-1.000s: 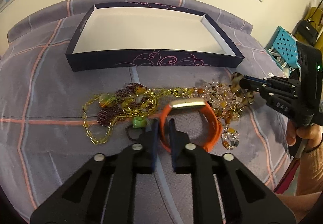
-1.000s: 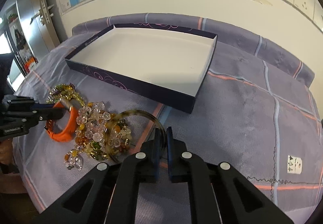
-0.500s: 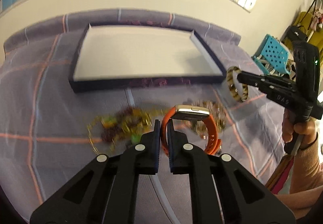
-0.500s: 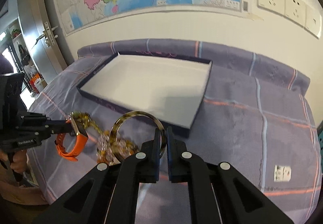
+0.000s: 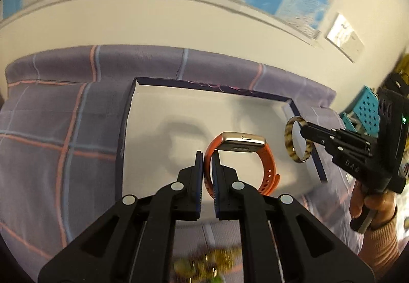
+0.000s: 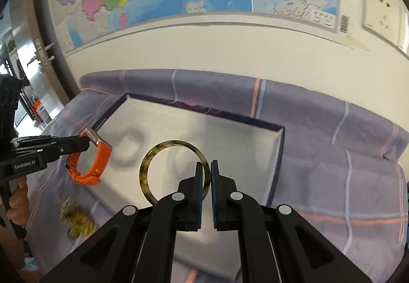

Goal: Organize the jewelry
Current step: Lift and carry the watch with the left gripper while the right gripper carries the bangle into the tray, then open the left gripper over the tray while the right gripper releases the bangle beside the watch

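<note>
Left-wrist view: left gripper (image 5: 207, 155) pinches the orange watch (image 5: 239, 163) over the box (image 5: 127, 124); right gripper (image 6: 207, 168) pinches the bangle (image 6: 175, 173) beside it. Lower both near the floor, well apart, before letting go.

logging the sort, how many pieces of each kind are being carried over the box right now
orange strap watch with gold case: 1
tortoiseshell ring bangle: 1
total: 2
The blurred yellow bead pile on the bedspread is not countable.
</note>
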The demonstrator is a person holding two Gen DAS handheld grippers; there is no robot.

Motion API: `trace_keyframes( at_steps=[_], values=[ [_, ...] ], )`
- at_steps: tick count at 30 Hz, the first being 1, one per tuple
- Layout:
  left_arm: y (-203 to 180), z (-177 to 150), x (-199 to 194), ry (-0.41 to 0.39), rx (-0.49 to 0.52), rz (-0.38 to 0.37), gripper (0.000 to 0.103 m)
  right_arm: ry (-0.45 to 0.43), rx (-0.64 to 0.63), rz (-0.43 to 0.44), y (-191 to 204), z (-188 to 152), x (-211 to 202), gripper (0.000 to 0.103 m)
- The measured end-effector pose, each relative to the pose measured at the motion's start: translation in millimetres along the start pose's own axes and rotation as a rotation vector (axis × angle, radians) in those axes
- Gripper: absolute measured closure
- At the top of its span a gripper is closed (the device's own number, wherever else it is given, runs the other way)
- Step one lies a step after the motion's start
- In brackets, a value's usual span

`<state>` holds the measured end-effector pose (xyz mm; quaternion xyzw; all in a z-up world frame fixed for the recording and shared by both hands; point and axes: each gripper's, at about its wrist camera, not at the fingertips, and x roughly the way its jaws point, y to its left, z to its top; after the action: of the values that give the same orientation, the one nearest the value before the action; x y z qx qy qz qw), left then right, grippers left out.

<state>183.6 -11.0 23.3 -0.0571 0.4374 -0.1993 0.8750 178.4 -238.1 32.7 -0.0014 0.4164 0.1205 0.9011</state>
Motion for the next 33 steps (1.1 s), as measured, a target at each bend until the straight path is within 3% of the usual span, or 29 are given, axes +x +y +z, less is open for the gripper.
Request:
trace_keyframes(
  at_steps=[9,19,22,23,24,26,30,33],
  values=[
    [14.2,33.2,59.5,0.068,-0.066,0.025,0.096,0.088,0.008,-0.058,-6.1,30.5,56.4,0.098],
    [20.8,50.6,92.1,0.126,-0.102,0.056,0.095,0.156,0.035,-0.124,-11.8,37.5,82.7,0.098],
    [19.9,51.3,91.6,0.140,-0.106,0.063,0.093,0.136,0.034,-0.139,-11.1,36.4,77.2,0.088],
    [19.5,51.5,90.8,0.136,-0.102,0.070,0.088,0.123,0.033,-0.136,-10.5,34.7,72.0,0.086],
    [18.3,49.8,87.0,0.121,-0.090,0.086,0.077,0.114,0.032,-0.133,-8.5,33.3,67.0,0.084],
    [16.8,45.5,75.4,0.091,-0.074,0.102,0.068,0.088,0.033,-0.102,-9.2,29.9,53.1,0.081],
    [14.4,28.5,43.0,0.023,-0.014,0.093,0.062,0.044,0.000,-0.027,-2.1,10.7,19.1,0.065],
    [16.1,11.5,12.9,-0.021,0.033,0.075,0.060,0.041,-0.031,0.031,7.4,-8.4,-1.0,0.065]
  ],
)
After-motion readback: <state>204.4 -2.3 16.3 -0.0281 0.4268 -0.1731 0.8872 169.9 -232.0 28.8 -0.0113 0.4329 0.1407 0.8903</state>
